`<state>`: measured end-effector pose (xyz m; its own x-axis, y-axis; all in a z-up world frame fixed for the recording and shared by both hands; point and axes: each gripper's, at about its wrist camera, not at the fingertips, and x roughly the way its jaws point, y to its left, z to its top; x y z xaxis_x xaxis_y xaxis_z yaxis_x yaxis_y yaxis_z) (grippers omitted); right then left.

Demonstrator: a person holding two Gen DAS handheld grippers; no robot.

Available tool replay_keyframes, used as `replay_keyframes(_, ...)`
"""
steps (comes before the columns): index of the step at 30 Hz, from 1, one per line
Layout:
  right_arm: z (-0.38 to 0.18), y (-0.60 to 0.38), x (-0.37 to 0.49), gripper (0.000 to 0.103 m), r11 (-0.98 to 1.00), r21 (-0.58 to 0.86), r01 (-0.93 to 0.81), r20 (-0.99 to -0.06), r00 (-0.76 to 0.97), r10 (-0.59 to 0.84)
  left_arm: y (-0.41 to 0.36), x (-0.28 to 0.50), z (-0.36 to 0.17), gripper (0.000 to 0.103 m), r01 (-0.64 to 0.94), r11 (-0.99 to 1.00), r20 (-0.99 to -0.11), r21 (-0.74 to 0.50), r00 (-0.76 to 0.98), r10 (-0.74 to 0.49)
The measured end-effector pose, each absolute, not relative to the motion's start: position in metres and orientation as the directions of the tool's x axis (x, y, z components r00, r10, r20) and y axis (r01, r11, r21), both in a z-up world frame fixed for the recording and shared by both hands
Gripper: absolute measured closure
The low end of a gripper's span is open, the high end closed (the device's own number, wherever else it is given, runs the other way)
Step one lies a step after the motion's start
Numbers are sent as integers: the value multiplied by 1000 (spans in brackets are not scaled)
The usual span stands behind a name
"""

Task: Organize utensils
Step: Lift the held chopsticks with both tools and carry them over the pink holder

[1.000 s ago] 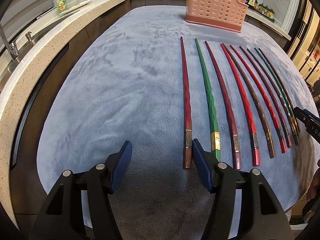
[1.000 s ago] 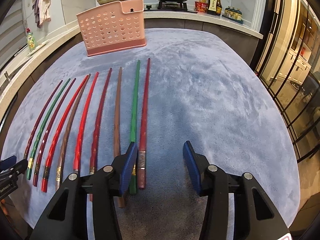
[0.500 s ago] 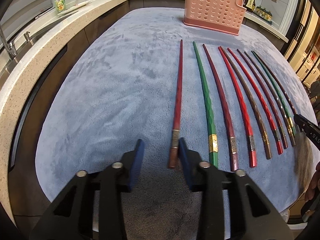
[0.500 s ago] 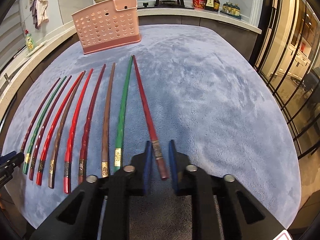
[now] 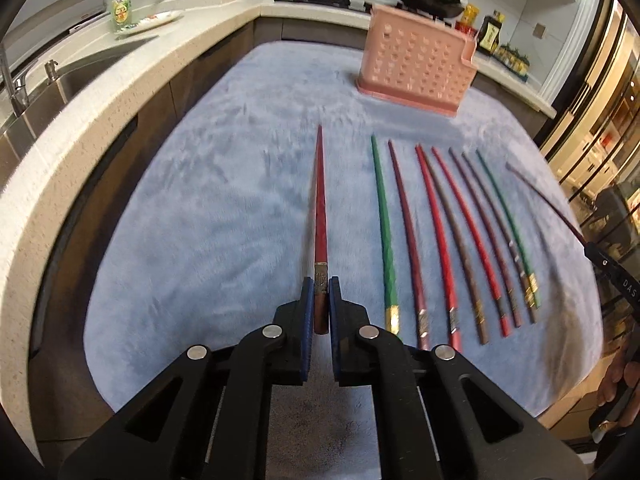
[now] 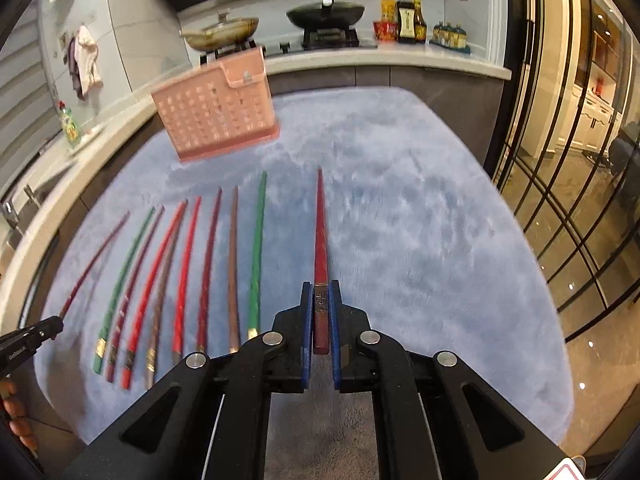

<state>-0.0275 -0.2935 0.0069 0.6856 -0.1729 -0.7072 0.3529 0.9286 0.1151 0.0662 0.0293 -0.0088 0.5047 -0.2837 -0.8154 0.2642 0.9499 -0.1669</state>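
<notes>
So both claws have a chopstick each right now; the left claw [image 5: 318, 300] is pinched tight on the thick end of a dark red chopstick [image 5: 320, 208], blue pads [image 5: 307, 308] pressing it from both sides, tip pointing away toward the pink holder [image 5: 416, 72]; looks lifted off the blue cloth [image 5: 224, 208], though I can't tell how high.

Same deal on the other side; the right claw [image 6: 320, 304] is clamped on its own red chopstick [image 6: 321, 232] by the banded end, tip pointing forward, with the pink holder [image 6: 218, 118] off to the front left.

The rest of the chopsticks [image 5: 452, 240] lie in a row on the cloth over the counter [image 5: 100, 104], roughly parallel, banded ends toward the camera; greens, reds, a couple of browns; in the left view they sit to the right of the held one, in the right view the row [image 6: 180, 272] sits to the left.

Each view also catches the other claw at the edge with its stick poking out, e.g. [image 6: 28, 340]; things are a bit motion-blurred.

Pans [image 6: 326, 12] sit on the stove at the back; dish soap bottle [image 5: 121, 2] by the sink.
</notes>
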Motion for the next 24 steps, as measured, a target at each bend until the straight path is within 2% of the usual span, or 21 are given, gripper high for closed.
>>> replay_keyframes(10,107,-326,14,96,925,209,318,-552,819,-157,32,117,87,96,272,945,-689,-183,650,-320)
replay_keyframes(16,150,-336,56,96,926,250,282,-489,862,-130,19,163,141,96,289,935,-614,-205,706,-353)
replay_keyframes(24,207,-334,105,96,924,314,220,-380,920,-90,-14,200,218,96,353,914,-469,-200,784,-406)
